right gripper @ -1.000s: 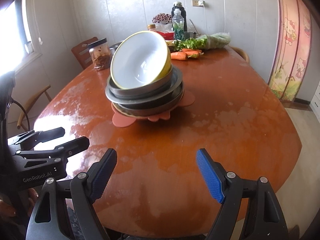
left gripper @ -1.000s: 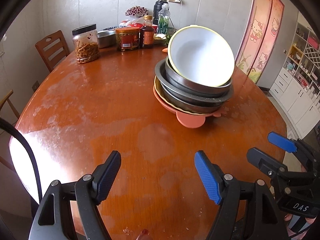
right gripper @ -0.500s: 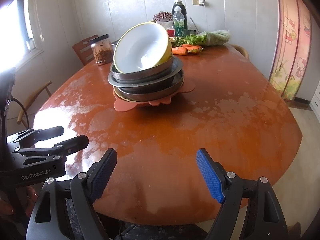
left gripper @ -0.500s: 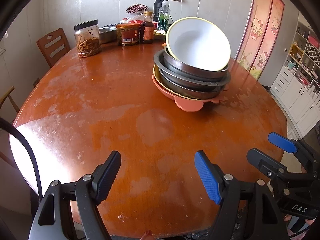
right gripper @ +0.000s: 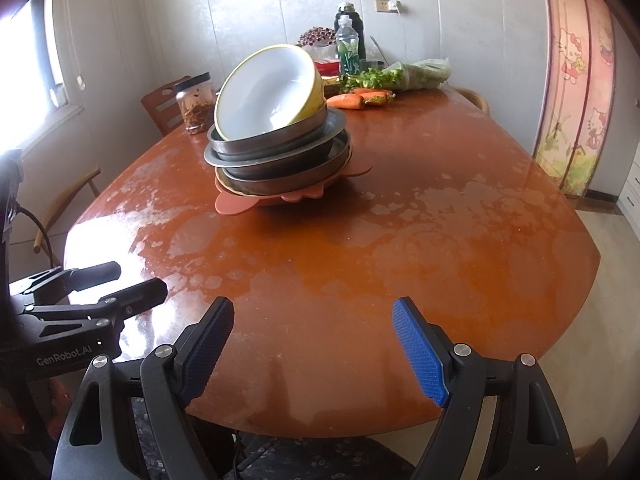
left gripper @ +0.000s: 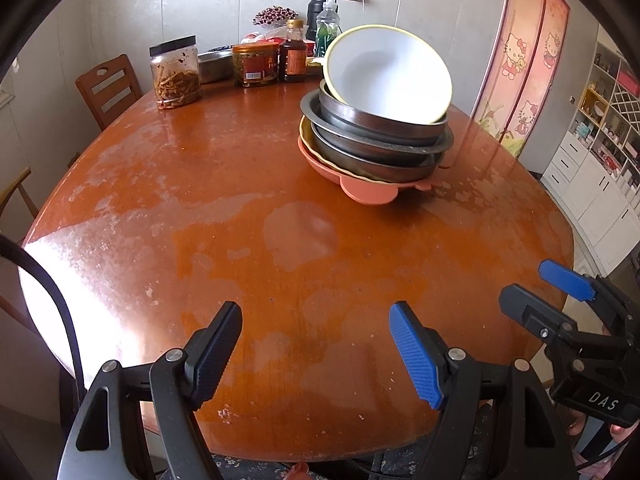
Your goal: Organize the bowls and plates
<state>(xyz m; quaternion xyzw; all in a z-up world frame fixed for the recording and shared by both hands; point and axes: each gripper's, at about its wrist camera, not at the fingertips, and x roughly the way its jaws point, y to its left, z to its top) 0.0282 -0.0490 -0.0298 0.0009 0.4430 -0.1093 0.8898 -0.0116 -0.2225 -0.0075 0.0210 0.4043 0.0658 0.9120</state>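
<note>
A stack of dishes stands on the orange wooden table (left gripper: 224, 248). On top a yellow-rimmed white bowl (left gripper: 388, 72) lies tilted; it also shows in the right wrist view (right gripper: 272, 88). Under it are several steel bowls and plates (left gripper: 376, 140), and at the bottom a pink plate (left gripper: 364, 190). My left gripper (left gripper: 316, 352) is open and empty over the table's near edge, far from the stack. My right gripper (right gripper: 312, 348) is open and empty, also at the near edge; it shows in the left wrist view (left gripper: 560, 292).
At the table's far end stand a jar of pickles (left gripper: 175, 72), a red-labelled jar (left gripper: 256, 65), a sauce bottle (left gripper: 294, 56), a water bottle (right gripper: 350, 50), carrots (right gripper: 346, 101) and greens (right gripper: 400, 76). A wooden chair (left gripper: 108, 88) stands at the far left.
Both grippers have drawn back toward the table's near edge, so the stack looks farther away. Both stay open. The stack has not moved.
</note>
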